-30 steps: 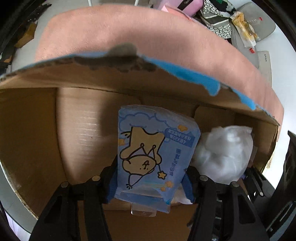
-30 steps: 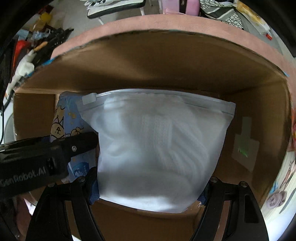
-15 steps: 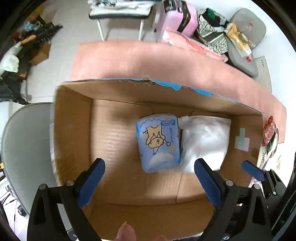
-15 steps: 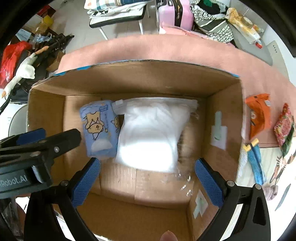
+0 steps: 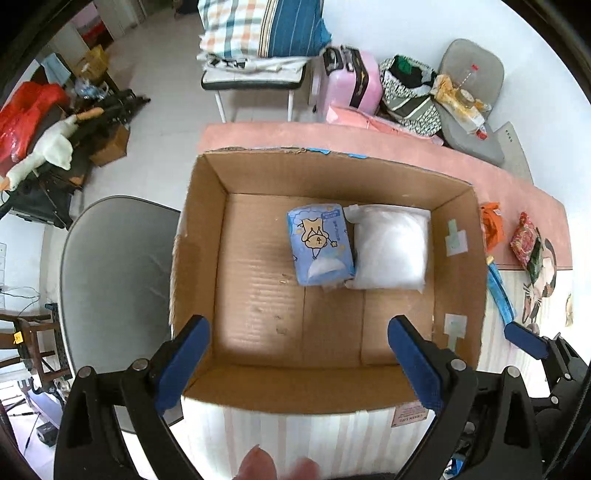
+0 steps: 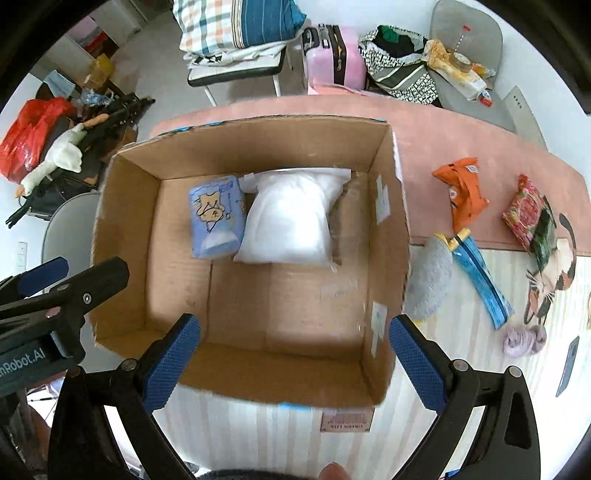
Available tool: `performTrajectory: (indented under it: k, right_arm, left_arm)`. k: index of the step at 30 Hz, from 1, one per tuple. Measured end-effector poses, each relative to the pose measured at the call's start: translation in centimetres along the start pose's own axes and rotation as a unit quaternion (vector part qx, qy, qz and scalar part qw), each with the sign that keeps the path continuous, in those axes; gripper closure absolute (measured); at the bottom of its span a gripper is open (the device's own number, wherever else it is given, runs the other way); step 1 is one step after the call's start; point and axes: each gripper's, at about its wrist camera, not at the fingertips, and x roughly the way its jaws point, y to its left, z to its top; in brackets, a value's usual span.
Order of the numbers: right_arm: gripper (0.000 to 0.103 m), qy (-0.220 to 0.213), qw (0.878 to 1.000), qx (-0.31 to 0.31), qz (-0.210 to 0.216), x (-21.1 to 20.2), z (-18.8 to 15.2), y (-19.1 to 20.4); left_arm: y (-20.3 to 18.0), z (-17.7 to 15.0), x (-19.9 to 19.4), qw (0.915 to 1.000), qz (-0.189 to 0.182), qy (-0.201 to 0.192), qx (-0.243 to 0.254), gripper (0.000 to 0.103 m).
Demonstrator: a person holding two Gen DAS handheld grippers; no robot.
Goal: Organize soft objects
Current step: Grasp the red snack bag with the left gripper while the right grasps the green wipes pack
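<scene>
Cardboard box (image 5: 207, 258) open-topped, on striped table top, far side on pink mat (image 5: 424, 151). Inside, at far end: blue pack (image 5: 320, 243) w/ cartoon print, white bag (image 5: 391, 247) touching its right side. Rest of box floor bare.

Left gripper (image 5: 297, 363) held above near box edge, fingers spread wide, nothing between pads. Right gripper (image 6: 295, 360) likewise above near edge, fingers spread, holding nothing.

Left view only: grey chair (image 5: 110, 277) just left of box; one blue pad of right gripper at lower right. Items right of box partly cut by box wall: orange pack (image 5: 493, 229) and red pack (image 5: 526, 240) on mat.

Right view only: full spread of loose items right of box. Grey plush (image 6: 430, 280) touching box's right wall; blue pouch (image 6: 480, 280) beside it; lilac yarn (image 6: 522, 339) nearer camera; orange pack (image 6: 465, 192) and red pack (image 6: 526, 210) on mat (image 6: 443, 133), apart from each other. Left gripper body enters at left edge, beside box.

Both views: pink suitcase (image 5: 351, 85), chair w/ plaid pillow (image 6: 236, 26) beyond table.
</scene>
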Motion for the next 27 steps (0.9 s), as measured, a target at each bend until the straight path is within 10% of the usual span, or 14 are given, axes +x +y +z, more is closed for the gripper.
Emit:
performTrajectory:
  k: [11, 20, 27]
  right_arm:
    - [0.000, -0.053, 0.997, 0.026, 0.058, -5.9, -2.5, -7.3]
    - [0.000, -0.050, 0.983, 0.177, 0.022, -6.5, 0.4, -27.7]
    - [0.005, -0.012, 0.951, 0.307, -0.009, 0.6, 5.0, -44.7]
  left_arm:
    - [-6.3, -1.0, -4.6, 0.9988, 0.012, -0.039, 0.028, 0.004]
    - [-21.2, 4.1, -1.9, 0.9964, -0.027, -0.008, 0.080, 0.004]
    - [-35.8, 9.0, 5.7, 0.9852, -0.022, 0.055, 0.161, 0.004]
